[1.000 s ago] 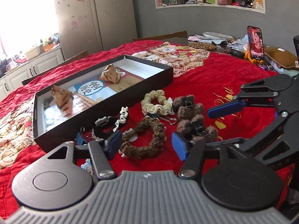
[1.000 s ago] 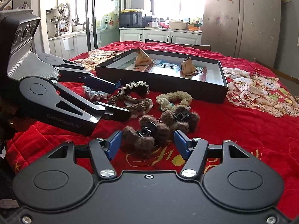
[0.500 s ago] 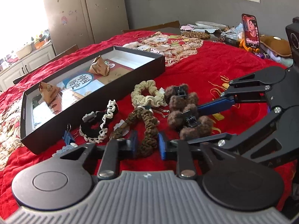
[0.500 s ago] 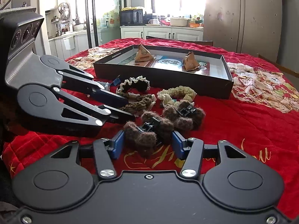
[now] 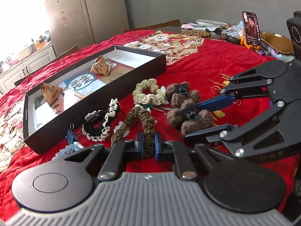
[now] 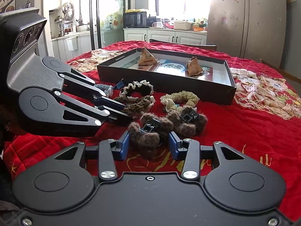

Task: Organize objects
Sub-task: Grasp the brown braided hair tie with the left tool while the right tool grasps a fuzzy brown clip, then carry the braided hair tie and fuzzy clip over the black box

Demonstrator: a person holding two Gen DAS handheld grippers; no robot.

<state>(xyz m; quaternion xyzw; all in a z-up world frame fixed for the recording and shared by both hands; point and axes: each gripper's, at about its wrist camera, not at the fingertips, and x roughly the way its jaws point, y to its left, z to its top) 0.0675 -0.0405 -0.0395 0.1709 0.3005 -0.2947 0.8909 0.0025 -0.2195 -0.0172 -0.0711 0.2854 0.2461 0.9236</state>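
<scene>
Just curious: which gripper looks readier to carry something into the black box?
Left. The left gripper is clamped on the dark brown scrunchie; the right gripper's jaws are closing around the furry clip.

A phone (image 5: 251, 30) (screen lit) stands beyond the red cloth (image 5: 197, 71), near a fridge (image 6: 246, 18).

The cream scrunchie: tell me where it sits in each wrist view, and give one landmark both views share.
Left wrist view: the cream scrunchie lies at centre, right of the black box's near wall, beside the fuzzy brown hair clips.
Right wrist view: cream scrunchie at centre, in front of the box.
Shared landmark: the black box.
</scene>
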